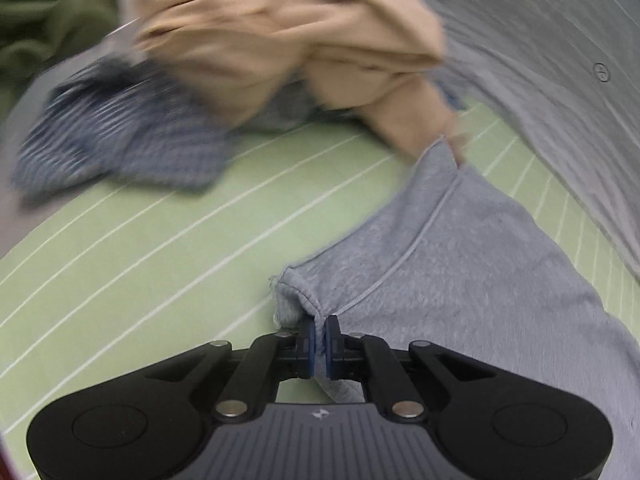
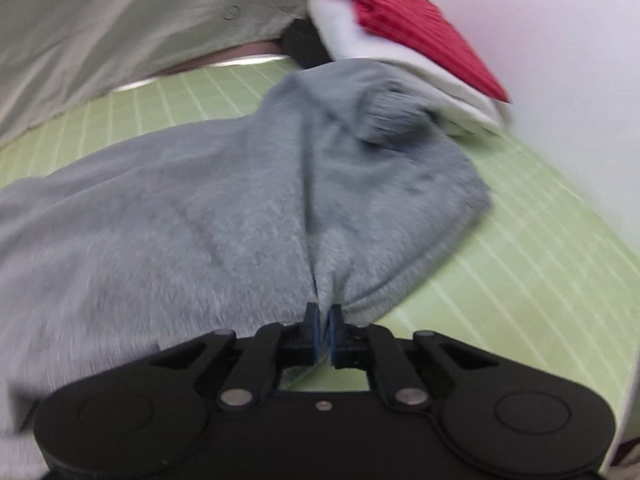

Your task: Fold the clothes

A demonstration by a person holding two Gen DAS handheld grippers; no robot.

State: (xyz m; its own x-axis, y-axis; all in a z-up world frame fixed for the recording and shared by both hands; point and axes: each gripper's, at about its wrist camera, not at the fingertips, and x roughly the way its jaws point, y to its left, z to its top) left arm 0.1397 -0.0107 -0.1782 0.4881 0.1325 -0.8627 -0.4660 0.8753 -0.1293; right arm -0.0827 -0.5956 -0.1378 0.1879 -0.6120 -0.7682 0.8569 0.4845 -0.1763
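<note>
The grey fleece sweatshirt (image 2: 208, 208) lies spread on the green grid mat (image 1: 140, 264), soft, limp and light, best taken at its hems. The left tongs (image 1: 319, 334) pinch one edge and the right tongs (image 2: 322, 320) pinch the ribbed hem. Beyond it sit a beige garment (image 1: 280, 32) and a checked shirt (image 1: 120, 136).
</note>
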